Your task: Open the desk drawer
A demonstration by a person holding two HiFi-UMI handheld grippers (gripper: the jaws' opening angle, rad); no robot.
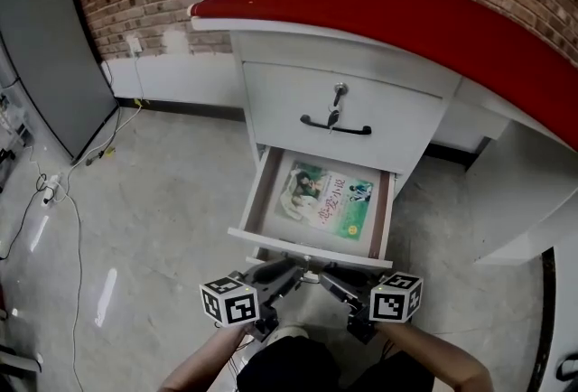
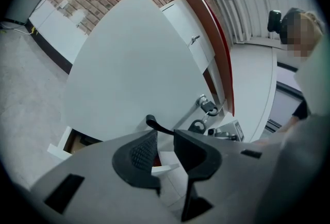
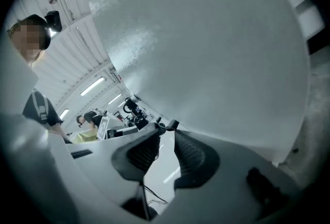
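The white desk (image 1: 271,24) has a red top and two drawers. Its upper drawer (image 1: 271,101) is closed, with a black handle (image 1: 336,126) and a key (image 1: 336,95) in the lock. The lower drawer (image 1: 271,239) stands pulled out, and a book (image 1: 327,196) lies flat inside it. Both grippers meet at its front, by the handle. My left gripper (image 1: 291,269) (image 2: 165,140) has its jaws apart, and the black handle (image 2: 154,125) runs across its tips rather than between the pads. My right gripper (image 1: 327,276) (image 3: 166,138) is open, the handle's end (image 3: 171,125) just beyond its tips.
A brick wall runs behind the desk. To the left stands a dark grey panel (image 1: 36,38), with cables (image 1: 54,191) on the concrete floor below it. A white desk side panel (image 1: 524,200) stands to the right. People sit at benches (image 3: 87,125) far behind.
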